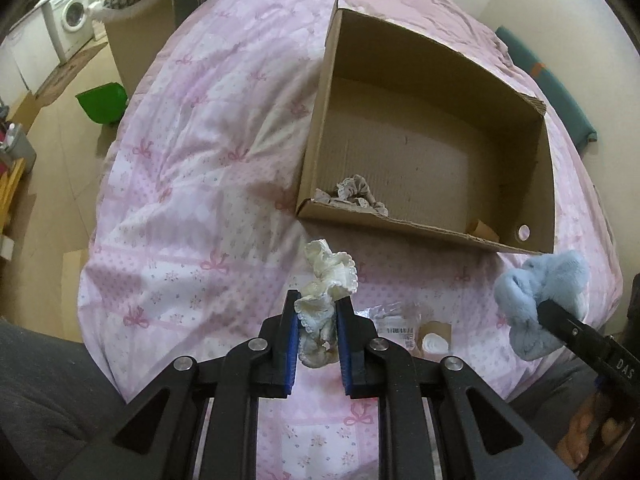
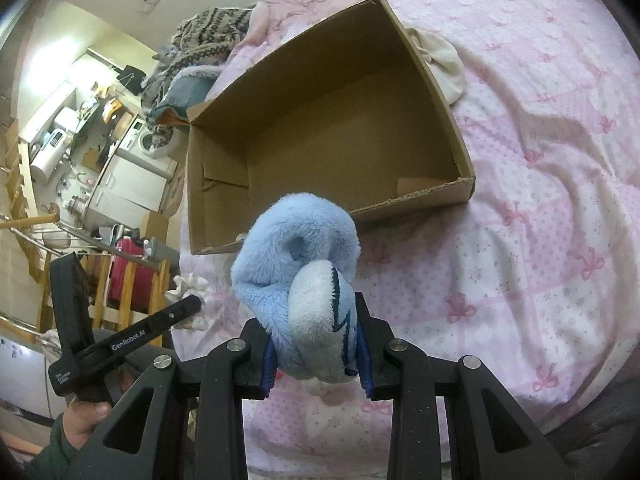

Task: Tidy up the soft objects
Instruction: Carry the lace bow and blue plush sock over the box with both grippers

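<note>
A cream frilly sock [image 1: 326, 300] sits pinched between the blue pads of the left gripper [image 1: 316, 322], its ruffled cuff sticking up past the fingertips and its lower part bunched down between the jaws; it is held above the pink bedspread [image 1: 192, 184], just short of the near wall of the cardboard box [image 1: 316, 136]. A fluffy light blue sock [image 2: 304, 276] is clamped in the right gripper [image 2: 316, 354], rolled into a thick loop that bulges over the finger ends, with a paler patch and a dark blue stitched line facing the camera; it too hangs over the bedspread near the box's front edge. In the left wrist view the blue sock shows at the far right, held by the dark finger of the other tool; in the right wrist view the left gripper appears at lower left with the cream sock at its tip.

The box lies open on the bed; inside its near left corner rests a beige lace-trimmed sock [image 1: 354, 196], and a small torn cardboard scrap [image 1: 486, 232] lies near the right wall. On the bedspread between the grippers lies a clear plastic packet [image 1: 394, 320] with a barcode label; beside the box's far side lies a cream cloth [image 2: 442, 64]. Off the bed's left edge stand a green bin [image 1: 103, 102] and a washing machine [image 1: 72, 18].
</note>
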Action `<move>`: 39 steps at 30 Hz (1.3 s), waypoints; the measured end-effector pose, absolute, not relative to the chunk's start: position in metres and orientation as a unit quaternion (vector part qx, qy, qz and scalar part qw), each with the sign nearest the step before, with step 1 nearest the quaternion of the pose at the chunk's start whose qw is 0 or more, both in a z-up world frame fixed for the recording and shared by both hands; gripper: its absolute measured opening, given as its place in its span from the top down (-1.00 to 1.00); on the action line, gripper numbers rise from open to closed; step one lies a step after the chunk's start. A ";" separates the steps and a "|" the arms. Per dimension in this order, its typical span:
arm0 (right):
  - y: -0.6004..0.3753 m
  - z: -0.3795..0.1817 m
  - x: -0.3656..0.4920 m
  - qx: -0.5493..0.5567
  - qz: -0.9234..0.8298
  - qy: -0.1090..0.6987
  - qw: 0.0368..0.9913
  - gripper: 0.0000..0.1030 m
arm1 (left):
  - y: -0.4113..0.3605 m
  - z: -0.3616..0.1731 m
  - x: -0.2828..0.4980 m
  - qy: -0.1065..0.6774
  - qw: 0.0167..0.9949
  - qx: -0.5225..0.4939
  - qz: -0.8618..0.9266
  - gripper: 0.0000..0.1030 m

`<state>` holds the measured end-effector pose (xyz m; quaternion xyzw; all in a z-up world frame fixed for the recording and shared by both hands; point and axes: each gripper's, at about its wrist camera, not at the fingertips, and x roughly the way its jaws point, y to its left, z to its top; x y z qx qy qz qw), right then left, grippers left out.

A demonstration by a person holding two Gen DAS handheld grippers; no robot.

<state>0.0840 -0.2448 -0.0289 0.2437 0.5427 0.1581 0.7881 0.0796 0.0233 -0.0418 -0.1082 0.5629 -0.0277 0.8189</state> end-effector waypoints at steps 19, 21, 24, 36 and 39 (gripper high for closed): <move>-0.261 0.034 0.124 0.232 0.176 0.457 0.840 0.35 | -0.004 0.042 0.144 0.478 0.873 -0.071 -0.063 0.70; -0.263 0.035 0.137 0.228 0.170 0.454 0.844 0.35 | -0.010 0.036 0.156 0.475 0.876 -0.058 -0.064 0.70; -0.268 0.027 0.156 0.220 0.155 0.456 0.848 0.35 | -0.017 0.021 0.170 0.480 0.873 -0.047 -0.064 0.70; -0.267 -0.021 0.174 0.192 0.116 0.500 0.837 0.34 | -0.021 -0.028 0.190 0.494 0.867 -0.036 -0.055 0.69; -0.265 -0.027 0.177 0.184 0.112 0.509 0.833 0.33 | -0.024 -0.031 0.189 0.494 0.867 -0.031 -0.052 0.68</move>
